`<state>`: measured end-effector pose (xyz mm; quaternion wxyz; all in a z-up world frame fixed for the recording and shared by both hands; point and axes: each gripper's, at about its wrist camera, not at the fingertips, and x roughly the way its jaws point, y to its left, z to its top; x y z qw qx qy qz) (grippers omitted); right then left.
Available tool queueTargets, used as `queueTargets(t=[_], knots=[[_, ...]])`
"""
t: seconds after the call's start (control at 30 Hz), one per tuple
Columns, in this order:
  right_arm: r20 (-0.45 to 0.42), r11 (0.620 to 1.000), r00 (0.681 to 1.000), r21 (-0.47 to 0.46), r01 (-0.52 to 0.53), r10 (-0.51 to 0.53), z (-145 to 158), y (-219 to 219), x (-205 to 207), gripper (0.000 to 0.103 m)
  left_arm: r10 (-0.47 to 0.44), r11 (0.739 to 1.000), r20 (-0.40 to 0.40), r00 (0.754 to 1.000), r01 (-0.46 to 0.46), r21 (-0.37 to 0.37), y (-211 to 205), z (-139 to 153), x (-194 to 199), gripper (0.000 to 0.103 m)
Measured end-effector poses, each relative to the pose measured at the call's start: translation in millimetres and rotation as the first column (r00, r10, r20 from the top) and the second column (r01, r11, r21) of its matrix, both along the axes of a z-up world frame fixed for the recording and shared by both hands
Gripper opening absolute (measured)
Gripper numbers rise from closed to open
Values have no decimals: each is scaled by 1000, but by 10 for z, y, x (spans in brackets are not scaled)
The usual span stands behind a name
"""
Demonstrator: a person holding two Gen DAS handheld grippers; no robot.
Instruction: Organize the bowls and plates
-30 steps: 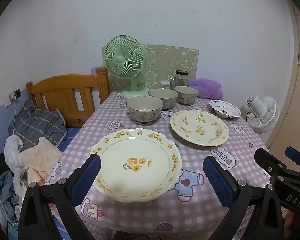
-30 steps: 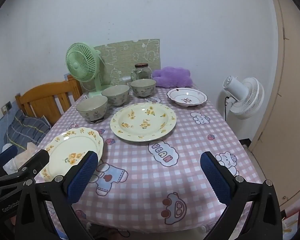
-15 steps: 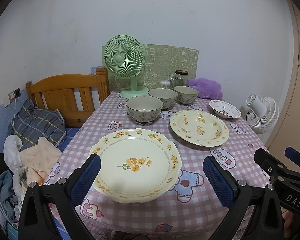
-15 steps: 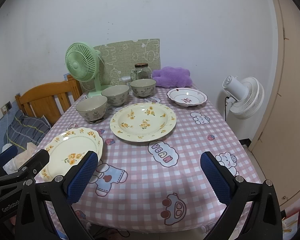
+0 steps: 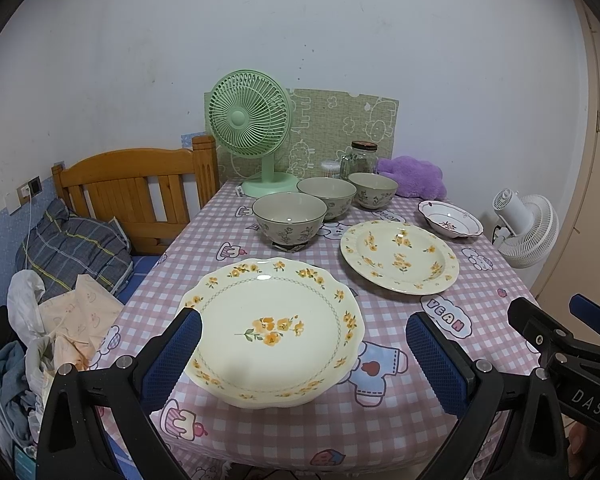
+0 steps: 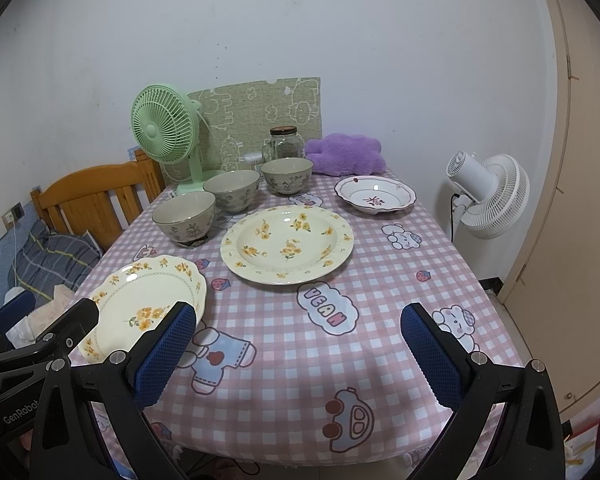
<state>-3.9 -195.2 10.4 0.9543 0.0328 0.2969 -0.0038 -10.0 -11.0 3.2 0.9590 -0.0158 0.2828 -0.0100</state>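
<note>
A scalloped cream plate with yellow flowers lies near the table's front left. Behind it to the right rests a round yellow-flowered plate, and a small white dish with a red flower sits at the back right. Three grey-green floral bowls stand in a diagonal row. My left gripper hovers open in front of the scalloped plate. My right gripper is open over bare tablecloth at the front edge.
A green desk fan, a glass jar, a purple plush and a green mat stand along the back wall. A wooden bed frame with bedding and clothes is left of the table, a white floor fan to its right.
The left wrist view has drifted slightly, the plate sitting a touch lower left in frame. Both grippers stay open and no dish has moved.
</note>
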Motion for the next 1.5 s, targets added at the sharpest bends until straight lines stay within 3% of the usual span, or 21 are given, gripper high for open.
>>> queueTargets(t=[1.5], knots=[[-17,1000,1000,-10,1,-1,-70,29,106,103,2,1000,-14,1000,-2,-7,-11,-6,88,102]])
